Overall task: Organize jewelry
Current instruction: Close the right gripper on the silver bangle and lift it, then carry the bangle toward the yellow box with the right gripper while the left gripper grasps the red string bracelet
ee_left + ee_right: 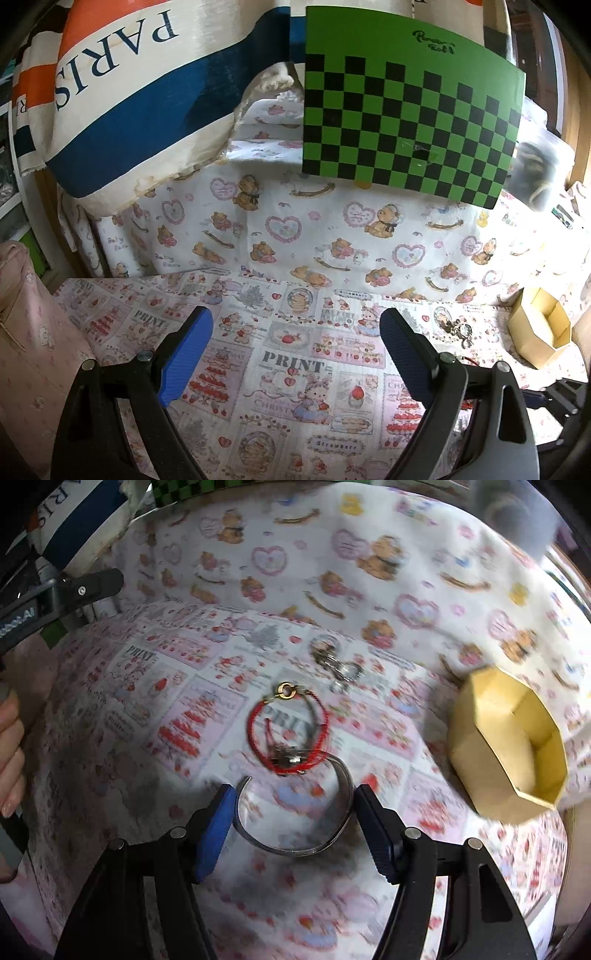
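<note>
A silver open cuff bangle (291, 845) lies on the printed cloth between the blue pads of my right gripper (295, 812). The left pad (218, 819) touches its end, and a thin gap shows at the right pad, so the gripper is open. A red cord bracelet (288, 731) with a gold ring (285, 690) lies just beyond, its cord crossing the bangle's far end. A heap of silver chain jewelry (334, 661) (458, 328) sits further back. The yellow octagonal box (513, 746) (539, 328) stands open at the right. My left gripper (295, 343) hangs open and empty over the cloth.
A green checkered board (406, 118) leans at the back beside a striped "PARIS" bag (122, 96). A bear-print cloth (332, 229) rises behind the work area. A pink bag (29, 332) stands at the left edge. A hand (11, 757) holds the left gripper's handle.
</note>
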